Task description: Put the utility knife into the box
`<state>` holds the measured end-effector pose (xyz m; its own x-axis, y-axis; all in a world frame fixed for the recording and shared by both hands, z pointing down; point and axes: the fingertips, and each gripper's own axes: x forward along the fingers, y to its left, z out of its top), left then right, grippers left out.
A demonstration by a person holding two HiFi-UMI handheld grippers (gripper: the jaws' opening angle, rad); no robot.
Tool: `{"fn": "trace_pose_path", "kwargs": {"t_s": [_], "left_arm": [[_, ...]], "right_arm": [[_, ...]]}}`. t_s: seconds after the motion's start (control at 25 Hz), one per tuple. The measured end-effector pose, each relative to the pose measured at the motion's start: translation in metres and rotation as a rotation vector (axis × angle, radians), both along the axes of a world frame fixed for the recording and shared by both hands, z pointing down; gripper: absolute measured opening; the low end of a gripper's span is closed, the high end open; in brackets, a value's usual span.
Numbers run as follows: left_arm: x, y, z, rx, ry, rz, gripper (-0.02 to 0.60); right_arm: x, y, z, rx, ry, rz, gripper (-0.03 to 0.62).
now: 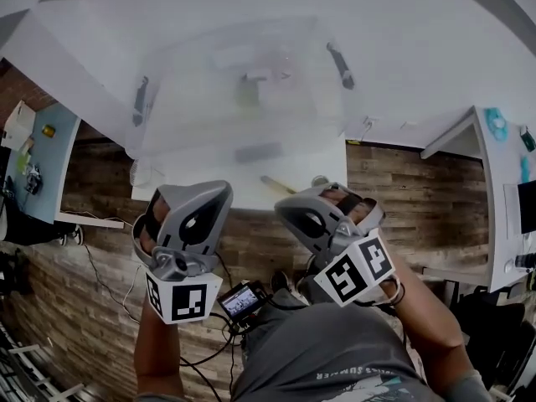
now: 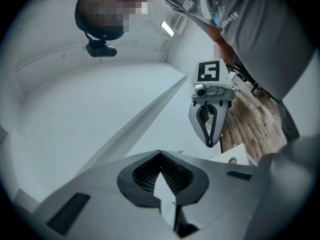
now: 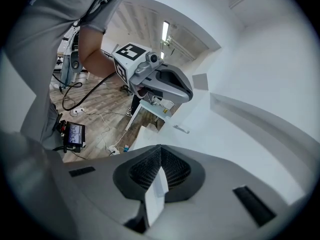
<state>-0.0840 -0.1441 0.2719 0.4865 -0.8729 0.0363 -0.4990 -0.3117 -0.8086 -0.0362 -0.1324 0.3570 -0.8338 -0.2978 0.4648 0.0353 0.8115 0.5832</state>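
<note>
Where box (image 1: pixel 180 99) crowds table (image 1: pixel 419 65), grey oblong (image 1: pixel 258 152) lies nearside.

White tabletop (image 1: pixel 419 57) over wood-plank floor (image 1: pixel 402 191). Small lit screen (image 1: pixel 241 301) low centre, black cables (image 1: pixel 105 279) trailing on floor. Light-blue side table (image 1: pixel 46 170) at left edge, cluttered. White desk (image 1: pixel 502 191) at right, teal item (image 1: pixel 496 124) on it.

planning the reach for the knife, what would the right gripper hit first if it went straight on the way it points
Most likely the bare white table top, just past its near edge. The right gripper, jaws shut and empty, points slightly down at it. Depth is hard to judge from here.
</note>
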Motion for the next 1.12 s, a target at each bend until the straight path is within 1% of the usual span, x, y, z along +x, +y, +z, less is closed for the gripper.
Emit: {"fn": "trace_pose_path", "kwargs": {"t_s": [0.24,0.4,0.44,0.56,0.64,0.68,0.76,0.8,0.92,1.12], "left_arm": [[0.017,-0.022,0.004,-0.022,-0.019,-0.055,0.008],[0.022,-0.03,0.006,-0.039,-0.041,-0.092,0.008],[0.021,-0.031,0.006,-0.04,-0.041,-0.099,0.009],[0.012,-0.036,0.008,-0.054,-0.044,-0.122,0.008],[0.003,-0.044,0.011,-0.073,-0.049,-0.139,0.008],[-0.002,-0.049,0.013,-0.079,-0.043,-0.145,0.008],[-0.011,-0.057,0.018,-0.089,-0.022,-0.149,0.008],[-0.016,-0.061,0.02,-0.095,-0.011,-0.149,0.008],[-0.027,-0.072,0.028,-0.112,0.011,-0.145,0.008],[-0.045,-0.089,0.04,-0.144,0.032,-0.148,0.008]], "right_arm": [[0.013,-0.026,0.011,-0.026,-0.016,-0.047,0.009],[0.015,-0.04,0.027,-0.077,-0.02,-0.054,0.009],[0.014,-0.043,0.034,-0.101,-0.015,-0.05,0.02],[0.007,-0.053,0.064,-0.188,0.026,-0.043,0.098],[0.0,-0.064,0.091,-0.245,0.065,-0.025,0.107],[-0.002,-0.071,0.108,-0.278,0.093,-0.006,0.127],[-0.002,-0.084,0.149,-0.357,0.166,0.05,0.19],[0.0,-0.089,0.172,-0.399,0.205,0.083,0.202],[0.011,-0.097,0.233,-0.495,0.323,0.159,0.204],[0.021,-0.106,0.305,-0.59,0.475,0.221,0.213]]}}
